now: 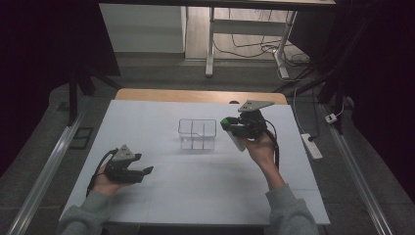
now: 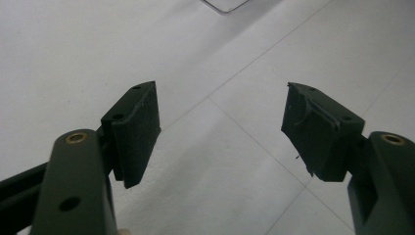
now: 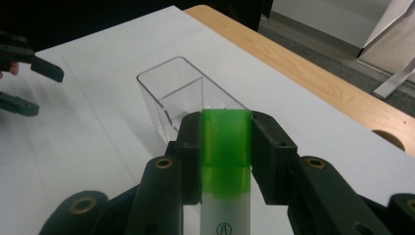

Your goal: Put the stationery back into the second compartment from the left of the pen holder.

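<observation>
My right gripper (image 1: 228, 123) is shut on a white pen-like marker with a green cap (image 3: 226, 147), held just right of a clear plastic box (image 1: 197, 133) with dividers at the table's middle. In the right gripper view the green cap points toward the clear box (image 3: 169, 93) from close by. My left gripper (image 1: 146, 172) rests low at the left front of the table, open with nothing between its pads (image 2: 137, 129). A corner of the clear box (image 2: 226, 5) shows at the top of the left gripper view.
The white table top (image 1: 205, 181) has a wooden edge (image 1: 195, 95) at the far side. Beyond it stand a desk frame and cables on the floor. A power strip (image 1: 311, 146) lies off the table's right side.
</observation>
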The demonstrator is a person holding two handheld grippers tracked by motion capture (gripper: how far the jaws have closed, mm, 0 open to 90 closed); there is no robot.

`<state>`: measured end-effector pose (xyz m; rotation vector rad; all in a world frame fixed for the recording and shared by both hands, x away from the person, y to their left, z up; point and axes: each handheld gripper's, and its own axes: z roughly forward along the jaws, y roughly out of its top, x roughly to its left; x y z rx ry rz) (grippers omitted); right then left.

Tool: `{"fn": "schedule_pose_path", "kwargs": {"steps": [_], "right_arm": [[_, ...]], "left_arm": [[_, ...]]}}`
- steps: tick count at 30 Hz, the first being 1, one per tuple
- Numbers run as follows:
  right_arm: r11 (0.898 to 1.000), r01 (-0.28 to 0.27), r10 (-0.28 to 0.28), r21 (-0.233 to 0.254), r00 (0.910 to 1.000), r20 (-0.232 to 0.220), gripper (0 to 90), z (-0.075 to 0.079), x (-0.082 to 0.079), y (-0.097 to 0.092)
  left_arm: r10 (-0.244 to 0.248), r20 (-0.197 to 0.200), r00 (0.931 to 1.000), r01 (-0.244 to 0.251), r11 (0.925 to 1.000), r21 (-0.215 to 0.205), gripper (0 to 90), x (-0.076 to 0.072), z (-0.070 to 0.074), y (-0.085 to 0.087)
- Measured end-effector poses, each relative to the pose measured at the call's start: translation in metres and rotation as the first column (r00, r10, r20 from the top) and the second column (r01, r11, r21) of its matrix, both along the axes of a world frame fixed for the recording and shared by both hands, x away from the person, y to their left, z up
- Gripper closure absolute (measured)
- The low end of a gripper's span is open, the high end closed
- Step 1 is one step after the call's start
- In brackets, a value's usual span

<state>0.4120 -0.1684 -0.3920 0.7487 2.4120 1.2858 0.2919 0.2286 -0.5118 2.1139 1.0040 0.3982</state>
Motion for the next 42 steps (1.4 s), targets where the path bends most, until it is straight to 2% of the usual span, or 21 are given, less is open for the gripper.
{"fn": "schedule_pose_path", "kwargs": {"steps": [8,17,33,42], "right_arm": [[1.000,-0.007,0.007,0.011,0.9996,0.029,67.3,0.011,0.007,0.014],[0.999,-0.012,0.011,0.036,0.9993,0.035,67.3,0.018,0.016,0.027],[0.999,-0.022,0.020,0.040,0.9986,0.050,67.3,0.019,0.028,0.049],[0.997,-0.031,0.028,0.067,0.9983,0.051,67.3,0.018,0.036,0.064]], "left_arm": [[-0.005,-0.002,1.0000,0.005,1.0000,0.002,29.6,0.000,0.000,0.000],[-0.006,-0.003,1.0000,0.006,1.0000,0.002,29.6,0.000,-0.001,0.001],[-0.005,-0.003,1.0000,0.005,1.0000,0.000,29.5,0.001,-0.001,0.004],[-0.006,-0.007,1.0000,0.006,1.0000,-0.003,29.4,0.001,-0.001,0.004]]}}
